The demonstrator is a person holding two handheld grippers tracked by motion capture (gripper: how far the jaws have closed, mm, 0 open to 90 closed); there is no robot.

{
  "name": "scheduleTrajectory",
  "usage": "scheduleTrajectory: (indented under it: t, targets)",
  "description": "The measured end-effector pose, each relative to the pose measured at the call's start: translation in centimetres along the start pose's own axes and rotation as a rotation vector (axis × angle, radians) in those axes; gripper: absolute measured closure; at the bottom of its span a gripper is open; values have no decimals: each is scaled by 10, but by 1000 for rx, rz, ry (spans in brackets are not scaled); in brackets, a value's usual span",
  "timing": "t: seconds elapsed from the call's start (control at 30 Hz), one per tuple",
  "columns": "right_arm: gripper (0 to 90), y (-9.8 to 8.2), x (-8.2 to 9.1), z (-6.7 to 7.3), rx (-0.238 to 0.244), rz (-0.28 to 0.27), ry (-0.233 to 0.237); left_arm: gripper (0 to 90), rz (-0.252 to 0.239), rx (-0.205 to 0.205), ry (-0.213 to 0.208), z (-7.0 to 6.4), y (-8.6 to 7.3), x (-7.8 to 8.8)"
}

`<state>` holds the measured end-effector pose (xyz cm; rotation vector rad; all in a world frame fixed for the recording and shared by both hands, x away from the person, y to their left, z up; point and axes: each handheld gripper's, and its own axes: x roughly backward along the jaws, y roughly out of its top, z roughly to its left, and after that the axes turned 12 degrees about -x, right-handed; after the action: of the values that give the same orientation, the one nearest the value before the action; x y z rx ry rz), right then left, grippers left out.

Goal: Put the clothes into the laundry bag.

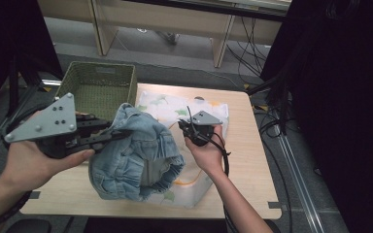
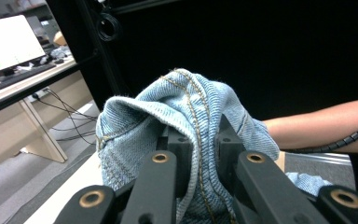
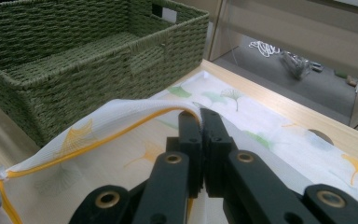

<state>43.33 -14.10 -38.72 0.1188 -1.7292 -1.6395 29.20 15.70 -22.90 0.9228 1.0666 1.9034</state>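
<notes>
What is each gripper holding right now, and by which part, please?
The left gripper clamps the denim shorts on a seamed fold. The right gripper pinches the mesh bag by its yellow-trimmed edge.

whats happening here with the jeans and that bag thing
A person holds a gripper in each hand at a wooden table. The left gripper is clamped on a bunched piece of blue denim clothing, held up over a white mesh laundry bag with a leaf print. The right gripper pinches the bag's yellow-trimmed edge, lifting it. It looks like the denim is going into the bag. A green woven basket sits behind.
</notes>
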Motion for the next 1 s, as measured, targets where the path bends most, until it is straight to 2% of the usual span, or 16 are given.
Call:
scheduleTrajectory:
  t: [0.07,0.3,0.6,0.83,0.87,1.0]
  targets:
    - [894,0,0,1,-10,1,-3,808,5,-3,-15,-1,0,-2]
    - [895,0,0,0,11,1,1,807,31,1,-53,-6,-6,-12]
    - [896,0,0,1,8,2,4,807,67,14,-106,-10,-15,-27]
    - [897,0,0,2,11,4,8,806,107,29,-144,-12,-25,-44]
    - [897,0,1,3,-6,7,6,807,114,29,-149,-12,-26,-46]
    - [897,0,0,3,14,3,12,806,134,44,-171,-13,-33,-56]
